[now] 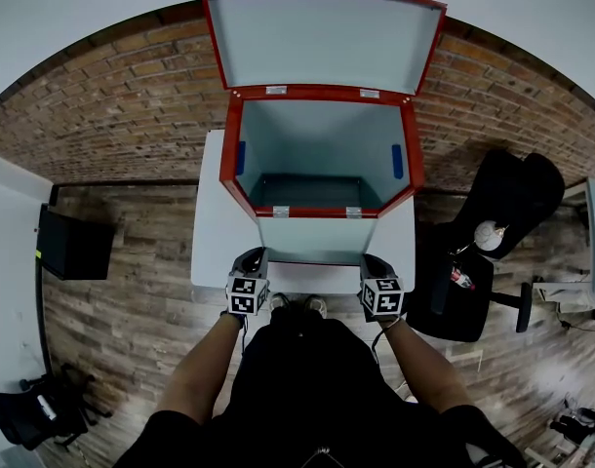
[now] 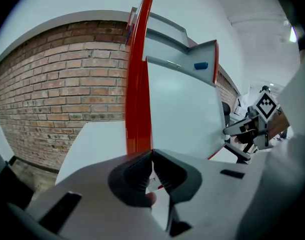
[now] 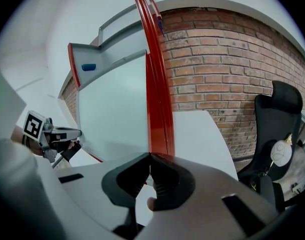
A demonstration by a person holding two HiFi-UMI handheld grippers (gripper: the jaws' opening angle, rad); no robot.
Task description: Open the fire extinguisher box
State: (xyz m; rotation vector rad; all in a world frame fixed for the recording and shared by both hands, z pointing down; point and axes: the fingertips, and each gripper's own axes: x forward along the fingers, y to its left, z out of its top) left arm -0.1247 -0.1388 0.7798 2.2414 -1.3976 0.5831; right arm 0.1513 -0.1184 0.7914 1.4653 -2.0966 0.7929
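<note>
The red fire extinguisher box [image 1: 231,144] stands on a white table [image 1: 210,232]. Its lid [image 1: 322,37] is raised and its front door [image 1: 312,240] is swung down toward me, so the pale, empty inside shows. My left gripper [image 1: 253,257] is at the door's lower left corner and my right gripper [image 1: 372,261] at its lower right corner. In the left gripper view the left gripper [image 2: 152,152] has its tips meeting on the door's red edge [image 2: 138,109]. In the right gripper view the right gripper [image 3: 149,155] is closed the same way on the red edge [image 3: 157,109].
A brick wall [image 1: 132,105] runs behind the table. A black office chair [image 1: 502,203] with small items on it stands to the right. A dark box [image 1: 73,247] sits on the wooden floor to the left, and a black bag [image 1: 34,412] lies at lower left.
</note>
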